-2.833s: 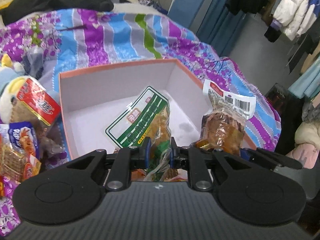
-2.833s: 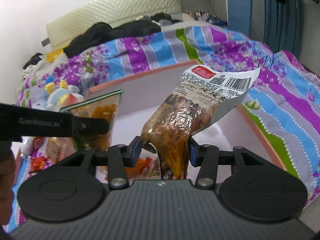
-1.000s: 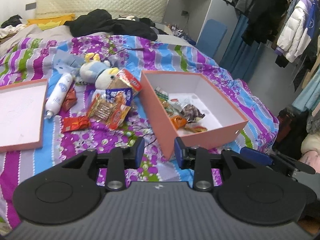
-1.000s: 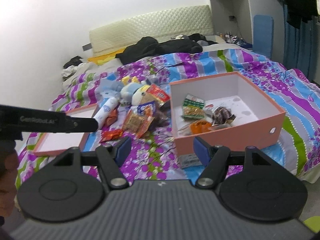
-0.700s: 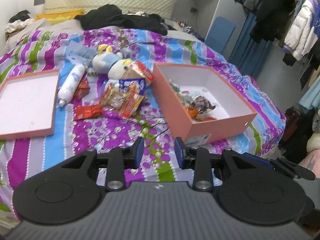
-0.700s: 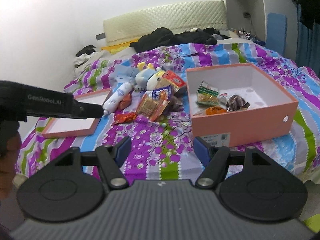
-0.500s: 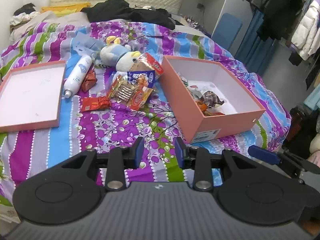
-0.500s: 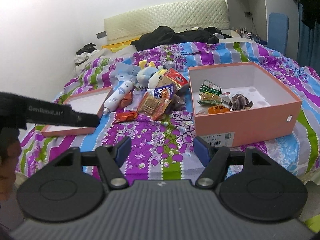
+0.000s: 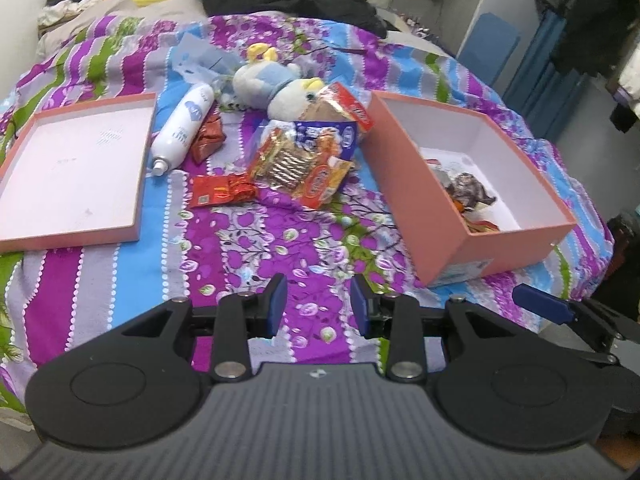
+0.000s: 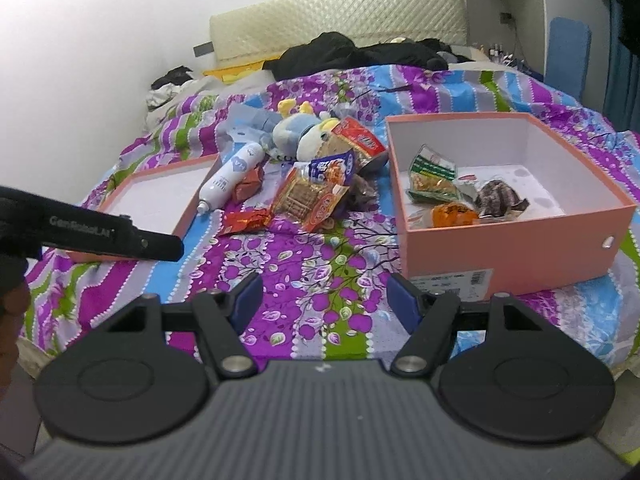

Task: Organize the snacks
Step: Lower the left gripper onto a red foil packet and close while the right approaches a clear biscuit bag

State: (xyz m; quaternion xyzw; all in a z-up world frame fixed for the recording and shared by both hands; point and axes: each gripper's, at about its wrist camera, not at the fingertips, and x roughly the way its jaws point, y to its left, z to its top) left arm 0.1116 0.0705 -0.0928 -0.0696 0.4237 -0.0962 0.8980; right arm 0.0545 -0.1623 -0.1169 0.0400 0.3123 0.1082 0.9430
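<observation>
A pink box [image 9: 404,168] [image 10: 500,252] stands on the bed at the right, holding several snack packets, among them a green one [image 10: 434,174] and a brown one [image 10: 500,196]. A pile of loose snacks [image 9: 304,156] [image 10: 316,192] lies left of the box, with a red packet [image 9: 222,190] nearer me. My left gripper [image 9: 318,306] is open and empty above the bedspread, well short of the pile. My right gripper [image 10: 326,300] is open and empty, near the box's front left corner.
The box lid [image 9: 72,168] [image 10: 160,196] lies upturned at the left. A white bottle [image 9: 184,124] and a plush toy [image 9: 276,80] lie behind the snacks. Black clothes [image 10: 352,52] are heaped by the headboard. The bed's edge is close below both grippers.
Both grippers let go of their packets into the box and drew far back from it. Both now stand open and empty, and the view has shifted slightly left toward the pile.
</observation>
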